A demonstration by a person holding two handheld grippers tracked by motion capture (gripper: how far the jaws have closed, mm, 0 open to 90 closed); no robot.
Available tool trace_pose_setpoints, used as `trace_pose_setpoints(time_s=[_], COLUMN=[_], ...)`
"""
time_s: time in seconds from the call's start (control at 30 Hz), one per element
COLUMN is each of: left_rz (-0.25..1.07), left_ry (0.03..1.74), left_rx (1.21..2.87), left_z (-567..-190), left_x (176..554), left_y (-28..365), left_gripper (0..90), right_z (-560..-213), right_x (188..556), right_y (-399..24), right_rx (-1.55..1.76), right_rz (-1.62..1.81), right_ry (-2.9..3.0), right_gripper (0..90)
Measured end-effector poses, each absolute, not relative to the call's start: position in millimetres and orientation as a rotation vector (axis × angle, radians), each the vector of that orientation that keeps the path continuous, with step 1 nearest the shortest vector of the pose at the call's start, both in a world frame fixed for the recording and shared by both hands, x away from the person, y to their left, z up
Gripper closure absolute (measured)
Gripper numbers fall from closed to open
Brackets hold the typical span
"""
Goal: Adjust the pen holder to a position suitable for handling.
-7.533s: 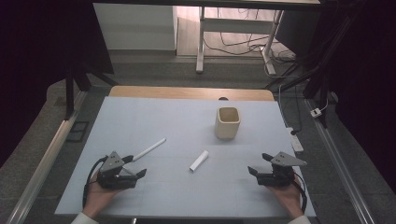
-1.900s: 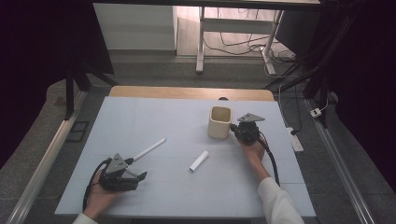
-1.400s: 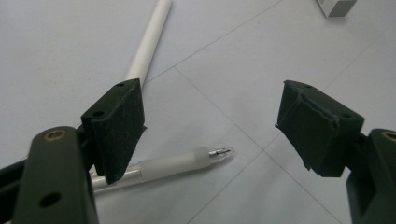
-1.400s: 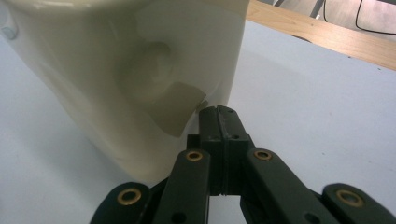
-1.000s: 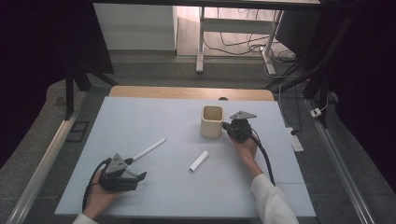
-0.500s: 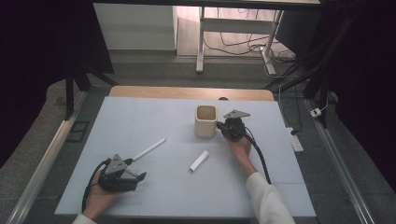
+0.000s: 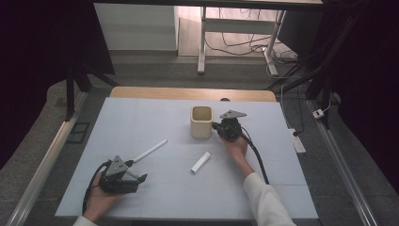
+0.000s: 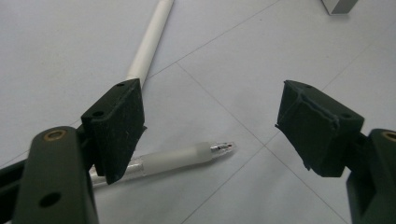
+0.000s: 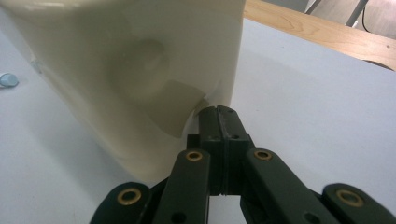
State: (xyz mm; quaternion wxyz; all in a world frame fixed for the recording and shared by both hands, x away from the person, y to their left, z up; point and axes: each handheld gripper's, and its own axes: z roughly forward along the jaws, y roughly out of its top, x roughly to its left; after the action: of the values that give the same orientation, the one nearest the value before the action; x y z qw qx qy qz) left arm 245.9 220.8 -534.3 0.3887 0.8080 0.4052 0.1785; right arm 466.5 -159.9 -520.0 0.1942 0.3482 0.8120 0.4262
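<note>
We press right gripper (image 7: 217, 128), jaws together, against cup (image 7: 202, 122) mid-frame, likely to nudge it; left gripper (image 7: 139, 178) gapes lower left above pen (image 8: 173, 157).

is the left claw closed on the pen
No: in the left gripper view the left claw stands wide open, with the pen lying on the table between and behind its jaws.

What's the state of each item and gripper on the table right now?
Cup: upright, open top, nothing seen inside.
Pen: lying flat, uncapped, tip exposed.
Cap: lying flat, apart from pen.
Left gripper: open, jaws over the pen.
Right gripper: shut, tips pressed against cup's side.
</note>
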Motion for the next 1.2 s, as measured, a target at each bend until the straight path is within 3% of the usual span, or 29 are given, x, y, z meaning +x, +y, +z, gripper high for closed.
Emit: trace_pose_setpoints(time_s=[1.2], left_rz=[0.459], left_ry=[1.03], left_rx=[2.055], left_z=[-534], left_x=[245], left_y=[221], left_gripper=[23.0], right_z=[-521], right_x=[464], right_y=[-146], right_rx=[0.971], right_rz=[1.19], right_ry=[2.289], right_gripper=[89.0])
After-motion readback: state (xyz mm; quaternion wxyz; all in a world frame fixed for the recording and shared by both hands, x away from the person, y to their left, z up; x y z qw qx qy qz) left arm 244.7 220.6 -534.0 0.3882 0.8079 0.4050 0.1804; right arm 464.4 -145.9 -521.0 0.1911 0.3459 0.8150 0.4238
